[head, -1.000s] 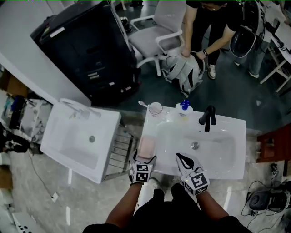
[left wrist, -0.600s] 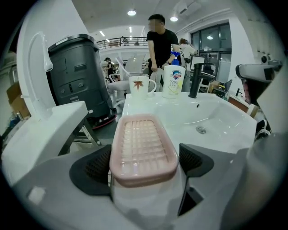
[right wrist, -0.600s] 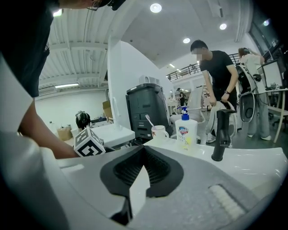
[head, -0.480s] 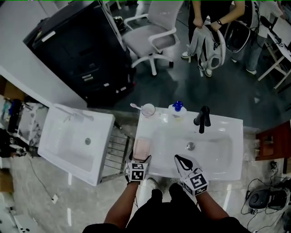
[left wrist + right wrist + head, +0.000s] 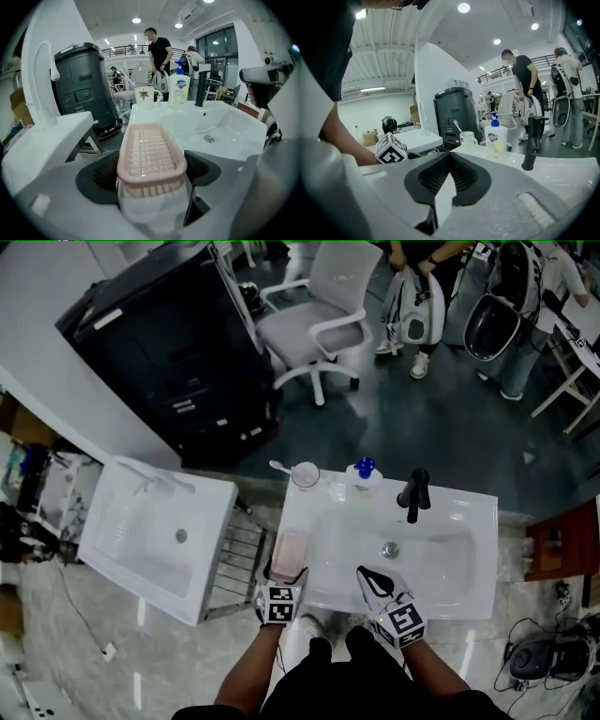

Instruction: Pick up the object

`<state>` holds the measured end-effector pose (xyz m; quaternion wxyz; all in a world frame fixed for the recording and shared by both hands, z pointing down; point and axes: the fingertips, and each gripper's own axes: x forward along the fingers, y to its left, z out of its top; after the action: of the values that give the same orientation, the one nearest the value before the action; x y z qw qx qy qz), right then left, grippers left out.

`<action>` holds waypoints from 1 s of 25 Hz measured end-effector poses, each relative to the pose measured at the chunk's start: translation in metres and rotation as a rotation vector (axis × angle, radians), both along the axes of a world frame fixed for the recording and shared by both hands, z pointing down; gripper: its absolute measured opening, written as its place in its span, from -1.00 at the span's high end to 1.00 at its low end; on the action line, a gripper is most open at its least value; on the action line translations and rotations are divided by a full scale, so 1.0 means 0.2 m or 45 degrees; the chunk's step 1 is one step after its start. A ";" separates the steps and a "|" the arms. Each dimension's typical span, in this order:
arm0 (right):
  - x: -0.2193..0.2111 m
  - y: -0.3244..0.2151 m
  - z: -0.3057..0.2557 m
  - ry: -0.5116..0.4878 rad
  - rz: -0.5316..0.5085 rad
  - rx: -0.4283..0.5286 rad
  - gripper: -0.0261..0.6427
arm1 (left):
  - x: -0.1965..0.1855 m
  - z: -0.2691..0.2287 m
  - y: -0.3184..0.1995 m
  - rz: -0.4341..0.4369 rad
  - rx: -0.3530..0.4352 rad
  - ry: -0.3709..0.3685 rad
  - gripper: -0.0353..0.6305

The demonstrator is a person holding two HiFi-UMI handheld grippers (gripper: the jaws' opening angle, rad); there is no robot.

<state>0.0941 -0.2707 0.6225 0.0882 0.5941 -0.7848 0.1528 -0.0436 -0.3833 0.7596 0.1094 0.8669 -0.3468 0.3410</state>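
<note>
Soap dish grid shows in left gripper view, not overhead.

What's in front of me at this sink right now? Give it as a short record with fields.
surface: white sink, black faucet at its back
target: pink soap dish on the sink's left rim
left tool: jaws either side of the pink soap dish, just been closing, no firm grip visible yet
right tool: jaws together, empty, above the sink's front edge
back ledge: mug holding a toothbrush, soap bottle with blue pump
behind: office chair
</note>
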 end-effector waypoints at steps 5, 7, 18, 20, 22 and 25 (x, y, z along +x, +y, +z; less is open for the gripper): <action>0.01 0.01 -0.02 0.007 -0.004 0.012 0.91 | 0.01 -0.13 0.01 -0.008 0.061 0.049 -0.47; 0.01 0.02 -0.03 0.013 -0.002 0.017 0.91 | 0.01 -0.21 0.01 -0.014 0.091 0.077 -0.47; 0.06 -0.05 -0.15 0.056 -0.002 0.116 0.91 | 0.07 -0.72 -0.07 -0.065 0.298 0.292 -0.47; 0.09 -0.06 -0.18 0.063 0.008 0.137 0.91 | 0.08 -0.81 -0.07 -0.074 0.326 0.330 -0.47; 0.13 -0.08 -0.21 0.070 0.027 0.164 0.92 | 0.09 -0.89 -0.08 -0.075 0.359 0.362 -0.47; 0.19 -0.12 -0.29 0.077 0.070 0.218 0.92 | 0.10 -1.01 -0.08 -0.064 0.409 0.406 -0.47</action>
<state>0.1321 -0.2949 0.5636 0.0566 0.6250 -0.7754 0.0695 -0.0230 -0.3993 0.5578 0.0319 0.9072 -0.3965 0.1372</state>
